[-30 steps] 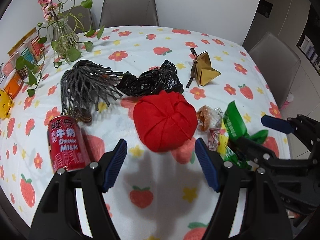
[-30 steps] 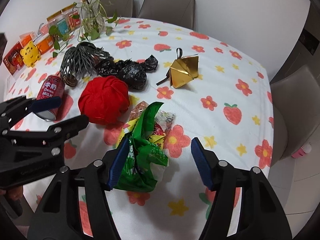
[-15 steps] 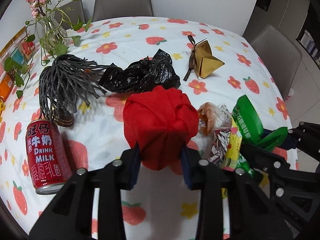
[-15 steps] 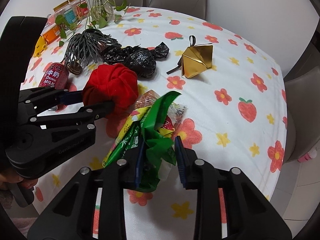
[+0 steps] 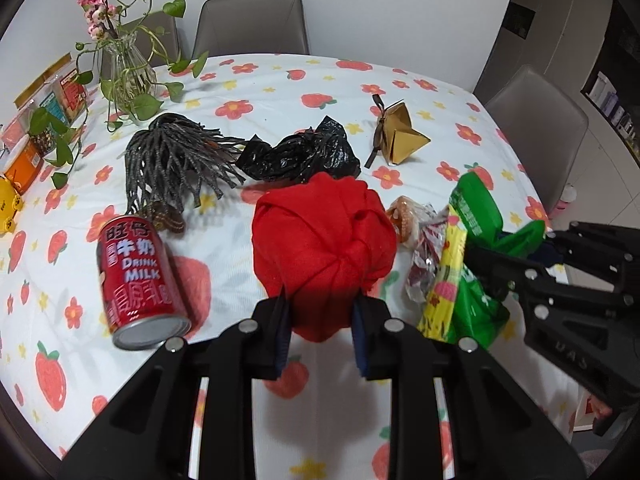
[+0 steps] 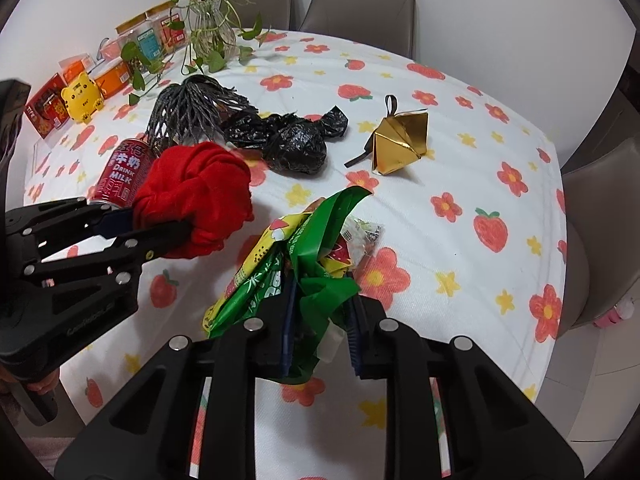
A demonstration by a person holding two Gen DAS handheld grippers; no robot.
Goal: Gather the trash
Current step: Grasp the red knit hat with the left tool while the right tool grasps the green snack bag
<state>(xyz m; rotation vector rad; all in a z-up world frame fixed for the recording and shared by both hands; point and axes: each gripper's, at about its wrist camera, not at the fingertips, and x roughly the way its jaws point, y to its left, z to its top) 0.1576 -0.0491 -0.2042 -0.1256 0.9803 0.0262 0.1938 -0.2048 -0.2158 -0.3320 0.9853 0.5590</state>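
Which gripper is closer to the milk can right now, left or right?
Left. The left gripper, shut on the red cloth bundle, sits just beside the milk can. The right gripper holds the green wrappers beyond the bundle, farther away.

matt red cloth bundle (image 5: 324, 240); glossy green plastic wrapper (image 6: 320, 256); shiny metal can (image 5: 138, 276).

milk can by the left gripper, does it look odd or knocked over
Yes. The red milk can lies on its side on the tablecloth, base toward the camera, left of the red cloth bundle. No spill shows around it.
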